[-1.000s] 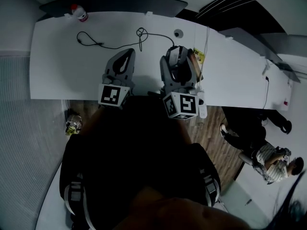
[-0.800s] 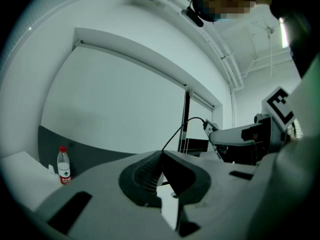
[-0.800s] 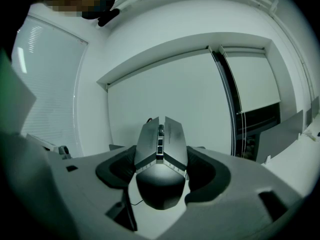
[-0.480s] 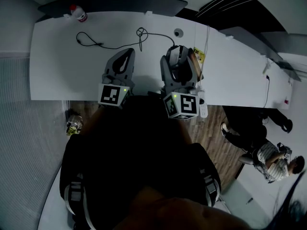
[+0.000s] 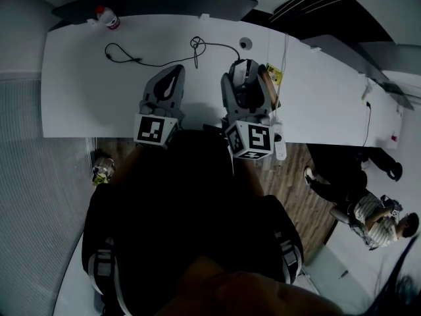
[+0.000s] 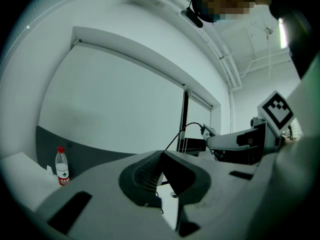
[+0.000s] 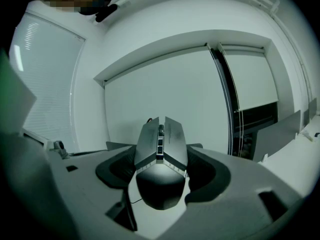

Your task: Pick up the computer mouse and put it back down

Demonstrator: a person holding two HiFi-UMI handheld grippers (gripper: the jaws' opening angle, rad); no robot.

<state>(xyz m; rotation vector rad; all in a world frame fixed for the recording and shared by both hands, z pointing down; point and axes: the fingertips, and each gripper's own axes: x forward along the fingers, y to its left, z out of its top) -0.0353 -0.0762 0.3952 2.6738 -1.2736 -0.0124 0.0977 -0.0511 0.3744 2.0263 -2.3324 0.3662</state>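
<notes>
A silver and black computer mouse [image 7: 160,156] sits clamped between the jaws of my right gripper [image 7: 160,181], its nose pointing away toward a white wall. From the head view the mouse [image 5: 243,73] and right gripper [image 5: 245,83] are over the white table [image 5: 85,97], right of centre. The mouse's black cable [image 5: 196,43] runs back and left across the tabletop in a loop. My left gripper [image 5: 172,79] hovers beside it on the left. Its jaws [image 6: 161,155] are shut tip to tip with nothing between them.
A water bottle with a red cap [image 5: 108,18] stands at the table's far left corner, also in the left gripper view [image 6: 62,166]. A small round object [image 5: 245,45] and a yellow tag [image 5: 273,76] lie near the right gripper. A person [image 5: 368,219] sits on the floor at the right.
The right gripper with the mouse has shifted and tilted slightly, its marker cube turning. The cable loop slid a little to the right. The left gripper has stayed put.
</notes>
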